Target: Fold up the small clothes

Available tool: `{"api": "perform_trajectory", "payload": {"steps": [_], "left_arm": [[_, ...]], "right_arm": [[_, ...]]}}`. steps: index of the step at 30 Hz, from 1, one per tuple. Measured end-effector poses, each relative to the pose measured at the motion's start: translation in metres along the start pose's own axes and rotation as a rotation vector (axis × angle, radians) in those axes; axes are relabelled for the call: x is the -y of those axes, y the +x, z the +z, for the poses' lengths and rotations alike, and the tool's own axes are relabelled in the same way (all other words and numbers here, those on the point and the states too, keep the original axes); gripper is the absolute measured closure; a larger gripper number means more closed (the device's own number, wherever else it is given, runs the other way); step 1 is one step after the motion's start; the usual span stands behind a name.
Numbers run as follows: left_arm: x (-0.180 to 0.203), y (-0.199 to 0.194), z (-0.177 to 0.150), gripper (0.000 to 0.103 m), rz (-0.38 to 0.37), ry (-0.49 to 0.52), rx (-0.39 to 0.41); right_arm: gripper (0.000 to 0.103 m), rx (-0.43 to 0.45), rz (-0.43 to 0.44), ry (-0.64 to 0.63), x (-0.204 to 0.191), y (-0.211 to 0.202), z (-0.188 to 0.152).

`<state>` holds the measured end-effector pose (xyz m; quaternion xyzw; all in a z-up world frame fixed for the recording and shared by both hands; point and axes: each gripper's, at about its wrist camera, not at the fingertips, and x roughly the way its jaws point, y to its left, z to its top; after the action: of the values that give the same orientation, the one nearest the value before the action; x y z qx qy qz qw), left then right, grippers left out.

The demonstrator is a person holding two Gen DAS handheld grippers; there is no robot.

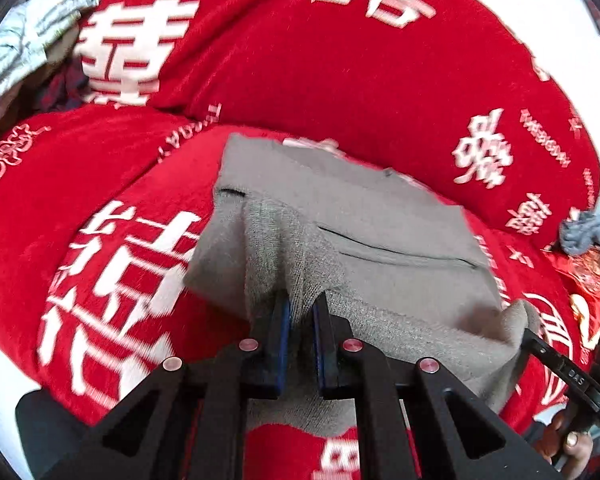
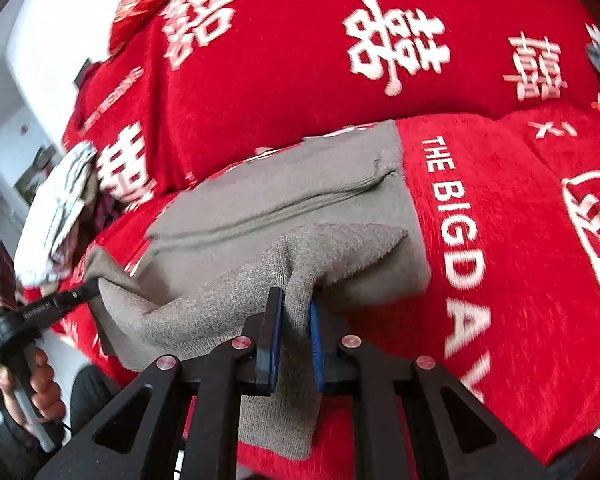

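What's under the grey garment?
The red blanket shows all around the grey garment and lies beneath it. Both grippers, left and right, pinch its near edge. Anything else underneath is covered.

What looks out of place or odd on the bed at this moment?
Nothing looks damaged. The grey garment is mid-fold, pinched by the left gripper and right gripper. Loose clothes sit bunched at the red blanket edge.

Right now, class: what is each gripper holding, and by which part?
Both grip the grey knitted garment: left gripper and right gripper each pinch its lifted near edge.
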<state>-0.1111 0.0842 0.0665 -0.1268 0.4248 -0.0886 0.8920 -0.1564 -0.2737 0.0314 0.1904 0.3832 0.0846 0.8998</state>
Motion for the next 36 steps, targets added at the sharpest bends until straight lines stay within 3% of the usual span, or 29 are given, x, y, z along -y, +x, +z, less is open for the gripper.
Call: {"api": "perform_trajectory", "payload": {"steps": [5,6,7,8,9,10,11,14,17,21,23,24,25,26,27,28,31,36], "left_arm": [[-0.010,0.037,-0.003,0.091,-0.004,-0.029,-0.081],[-0.014,0.036,-0.005,0.083,-0.017,-0.032,-0.084],[-0.018,0.034,-0.008,0.058,-0.032,-0.036,-0.090],[-0.024,0.030,-0.010,0.038,-0.061,-0.050,-0.100],[-0.029,0.026,-0.012,0.000,-0.060,-0.074,-0.107],[-0.036,0.018,-0.015,0.000,-0.042,-0.114,-0.080],[-0.045,0.006,-0.020,0.000,-0.058,-0.145,-0.036],[-0.061,-0.012,-0.033,0.000,-0.127,-0.141,-0.031],[-0.063,-0.006,-0.043,0.000,-0.131,-0.117,-0.085],[-0.038,0.011,-0.041,0.001,-0.175,-0.089,-0.119],[-0.017,0.022,-0.039,0.019,-0.195,-0.027,-0.141],[-0.008,0.028,-0.039,0.036,-0.187,0.006,-0.166],[0.000,0.036,-0.039,0.046,-0.163,0.032,-0.190],[0.005,0.037,-0.041,0.050,-0.118,0.055,-0.176],[0.007,0.033,-0.042,0.066,-0.100,0.071,-0.161],[0.007,0.028,-0.044,0.090,-0.099,0.083,-0.154],[-0.001,0.014,-0.045,0.092,-0.152,0.053,-0.151],[-0.014,-0.024,-0.043,0.092,-0.232,0.012,-0.031]], "right_arm": [[0.085,-0.064,-0.053,-0.016,0.002,0.031,0.004],[0.085,-0.062,-0.050,-0.007,0.003,0.030,0.003],[0.080,-0.060,-0.038,0.003,0.005,0.028,0.003],[0.066,-0.051,-0.017,0.021,0.008,0.024,0.001],[0.055,-0.040,-0.004,0.040,0.011,0.019,-0.001],[0.033,-0.018,0.003,0.059,0.014,0.010,-0.004],[0.027,0.007,0.009,0.070,0.017,0.001,-0.008],[0.027,0.026,0.010,0.068,0.019,-0.017,-0.020],[0.027,0.005,0.014,0.049,0.018,-0.021,-0.032],[0.028,-0.047,0.016,0.011,0.006,-0.006,-0.039],[0.031,-0.071,0.034,0.008,0.002,0.005,-0.039],[0.034,-0.091,0.044,0.008,0.001,0.011,-0.040],[0.050,-0.122,0.038,0.003,0.000,0.020,-0.041],[0.069,-0.120,0.014,-0.007,-0.001,0.022,-0.041],[0.074,-0.117,0.009,-0.019,-0.003,0.023,-0.041],[0.086,-0.134,0.048,-0.021,-0.004,0.023,-0.040],[0.089,-0.133,0.056,-0.062,-0.012,0.017,-0.043],[0.092,-0.029,0.146,0.000,-0.012,-0.016,-0.037]]}}
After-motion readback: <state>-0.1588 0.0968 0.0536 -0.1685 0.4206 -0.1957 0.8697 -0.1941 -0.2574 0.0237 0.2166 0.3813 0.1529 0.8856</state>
